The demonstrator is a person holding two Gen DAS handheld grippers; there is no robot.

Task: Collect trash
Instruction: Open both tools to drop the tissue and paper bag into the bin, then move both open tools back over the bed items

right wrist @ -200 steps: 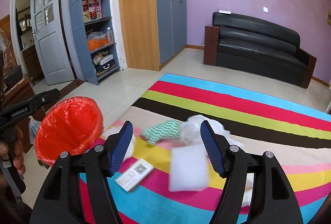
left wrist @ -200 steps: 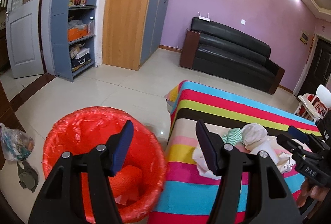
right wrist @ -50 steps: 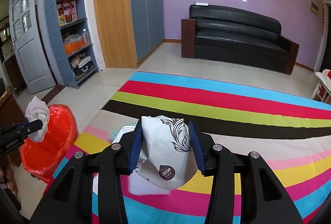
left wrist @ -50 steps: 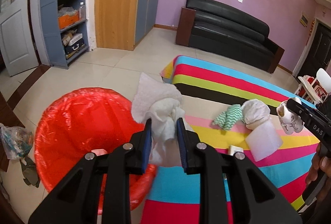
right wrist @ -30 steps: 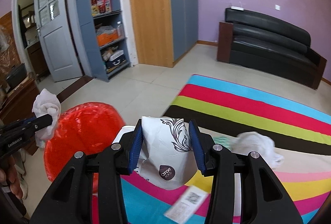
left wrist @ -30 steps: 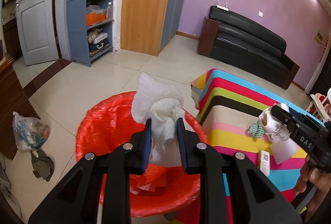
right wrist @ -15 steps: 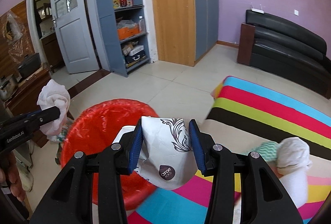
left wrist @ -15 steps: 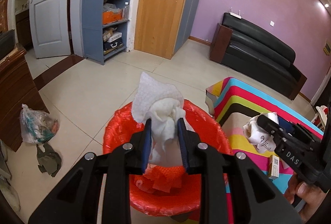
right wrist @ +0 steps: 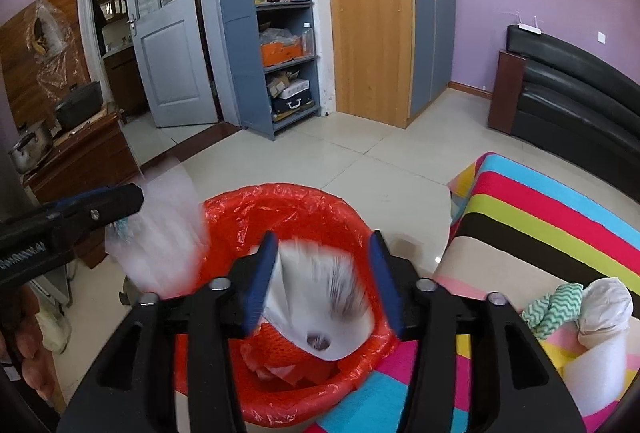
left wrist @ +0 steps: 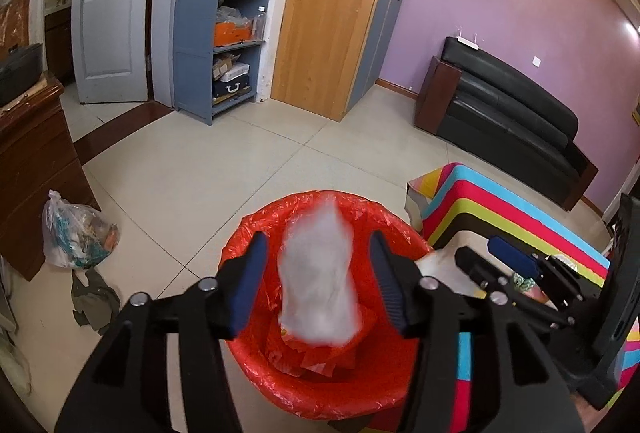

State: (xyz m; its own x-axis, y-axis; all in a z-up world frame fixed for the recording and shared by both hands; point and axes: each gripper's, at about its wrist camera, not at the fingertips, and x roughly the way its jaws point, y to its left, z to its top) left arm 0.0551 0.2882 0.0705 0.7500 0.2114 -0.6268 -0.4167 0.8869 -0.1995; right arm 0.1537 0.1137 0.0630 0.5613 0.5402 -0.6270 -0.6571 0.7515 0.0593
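Note:
A red bin lined with red plastic (left wrist: 320, 389) (right wrist: 288, 217) stands on the tiled floor below both grippers. My left gripper (left wrist: 318, 283) hangs over it, its jaws opening; a blurred white tissue wad (left wrist: 318, 281) drops between them, free of the pads. My right gripper (right wrist: 322, 279) is over the bin's right rim, its jaws opening too. A white printed paper bag (right wrist: 320, 309), blurred, falls between its fingers, clear of both pads. The left gripper (right wrist: 100, 207) also shows at the left of the right wrist view, with the falling tissue wad (right wrist: 164, 233) beside it.
A striped mat (right wrist: 560, 217) lies right of the bin with a green zigzag cloth (right wrist: 548, 307), a white bundle (right wrist: 604, 303) and a white foam block (right wrist: 596, 373). A tied plastic bag (left wrist: 76, 237) sits by a wooden cabinet (left wrist: 32, 169). A black sofa (left wrist: 508, 121) stands far right.
Both grippers went from shut on their trash to open. The tissue wad and the paper bag are now loose and falling toward the bin. Both views have shifted left, so the bin is more centred.

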